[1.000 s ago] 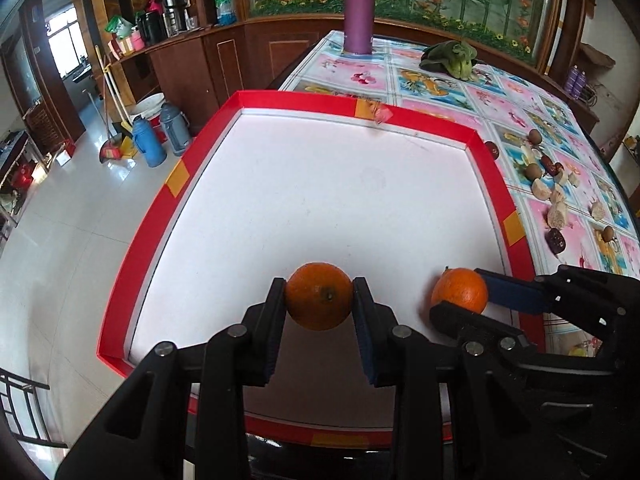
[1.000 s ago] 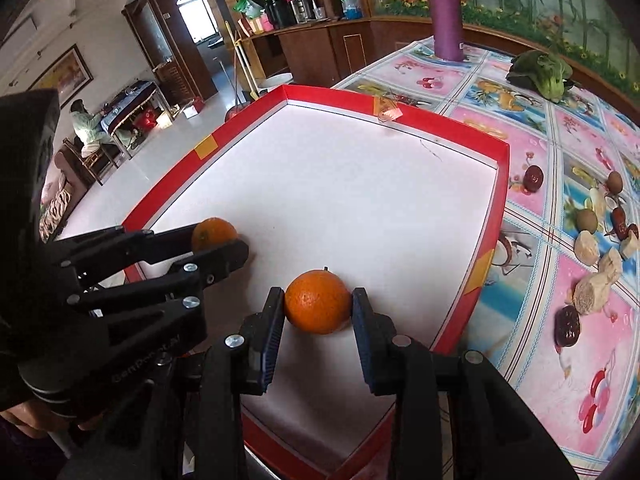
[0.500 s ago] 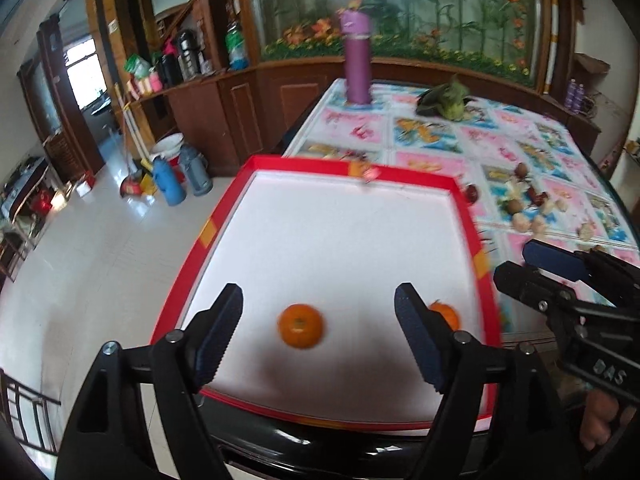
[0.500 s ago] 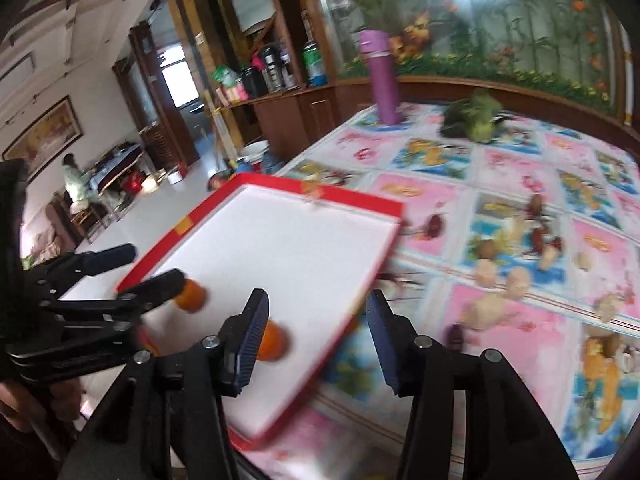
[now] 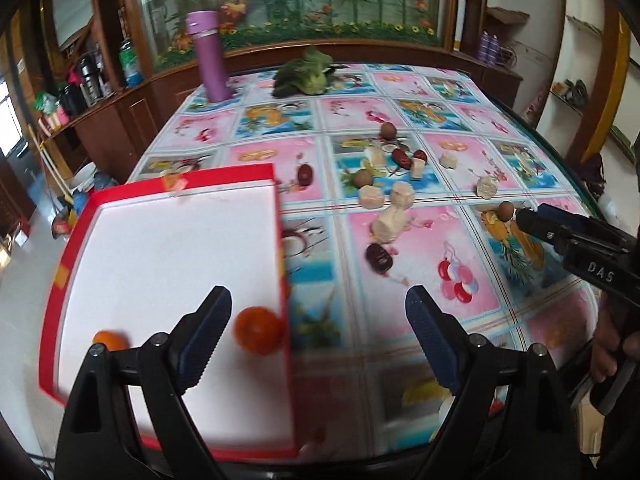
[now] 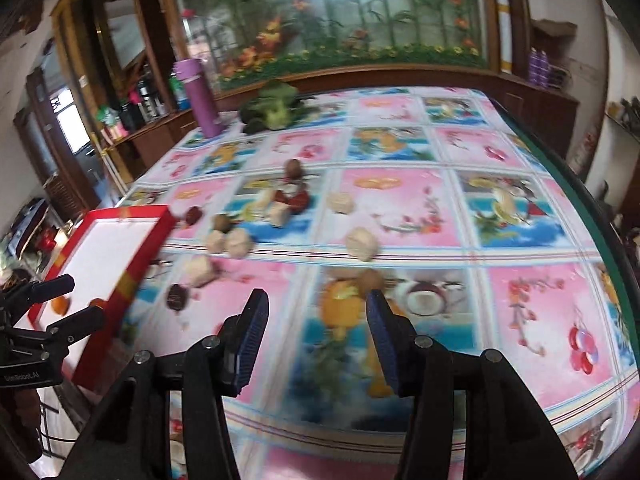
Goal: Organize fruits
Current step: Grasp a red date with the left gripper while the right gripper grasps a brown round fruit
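Observation:
Two oranges lie in the red-rimmed white tray (image 5: pixel 82 220): one (image 5: pixel 260 330) by its right rim, the other (image 5: pixel 110 340) near the left front corner. My left gripper (image 5: pixel 316 320) is open, held above the tray's right edge and the tablecloth, with nothing in it. Further right over the cloth, my right gripper (image 6: pixel 316 308) is also open and empty; a brown longan (image 6: pixel 370 280) lies just beyond its right fingertip. Dark red dates (image 5: pixel 379 258), other longans (image 5: pixel 363 178) and pale chunks (image 5: pixel 392 224) are scattered on the tablecloth past the tray.
A purple bottle (image 5: pixel 210 56) and a green leafy vegetable (image 5: pixel 308 72) stand at the table's far side. The dark table edge (image 6: pixel 600 220) curves along the right. Cabinets and floor lie to the left of the tray. A hand (image 5: pixel 608 352) holds the right gripper's handle.
Both grippers opened and let go of their oranges, which now lie in the tray. Both pulled back and swung right, toward the scattered fruit on the cloth.

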The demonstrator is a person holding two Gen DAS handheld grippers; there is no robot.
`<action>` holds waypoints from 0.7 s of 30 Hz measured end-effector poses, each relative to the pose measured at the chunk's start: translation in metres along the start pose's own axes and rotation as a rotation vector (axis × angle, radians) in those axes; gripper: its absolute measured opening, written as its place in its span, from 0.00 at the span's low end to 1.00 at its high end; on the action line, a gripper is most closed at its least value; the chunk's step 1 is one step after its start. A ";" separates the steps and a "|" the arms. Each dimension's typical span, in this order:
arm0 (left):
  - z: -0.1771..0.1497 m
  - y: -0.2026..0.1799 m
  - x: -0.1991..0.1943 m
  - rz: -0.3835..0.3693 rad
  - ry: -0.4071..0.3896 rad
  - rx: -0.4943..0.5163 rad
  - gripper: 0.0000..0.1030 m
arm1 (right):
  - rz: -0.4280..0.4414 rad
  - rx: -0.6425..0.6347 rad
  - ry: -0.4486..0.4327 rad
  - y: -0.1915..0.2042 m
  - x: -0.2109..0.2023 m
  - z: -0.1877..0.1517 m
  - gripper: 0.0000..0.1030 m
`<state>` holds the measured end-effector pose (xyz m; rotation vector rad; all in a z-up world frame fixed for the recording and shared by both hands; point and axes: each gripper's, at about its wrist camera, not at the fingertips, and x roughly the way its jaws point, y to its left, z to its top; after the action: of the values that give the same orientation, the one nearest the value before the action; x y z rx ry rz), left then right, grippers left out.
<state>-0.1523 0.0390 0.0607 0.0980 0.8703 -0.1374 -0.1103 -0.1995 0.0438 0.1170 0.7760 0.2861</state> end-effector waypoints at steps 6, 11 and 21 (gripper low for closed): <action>0.007 -0.025 0.037 -0.031 0.065 0.016 0.86 | -0.041 0.036 0.063 -0.023 0.018 0.000 0.49; 0.011 -0.031 0.055 -0.039 0.090 0.013 0.83 | -0.034 0.057 0.083 -0.026 0.030 0.005 0.49; 0.014 -0.028 0.078 -0.051 0.121 -0.016 0.64 | -0.074 0.065 0.124 -0.027 0.051 0.011 0.20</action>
<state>-0.0966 0.0028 0.0090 0.0691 0.9950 -0.1737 -0.0620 -0.2098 0.0115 0.1328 0.9109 0.1989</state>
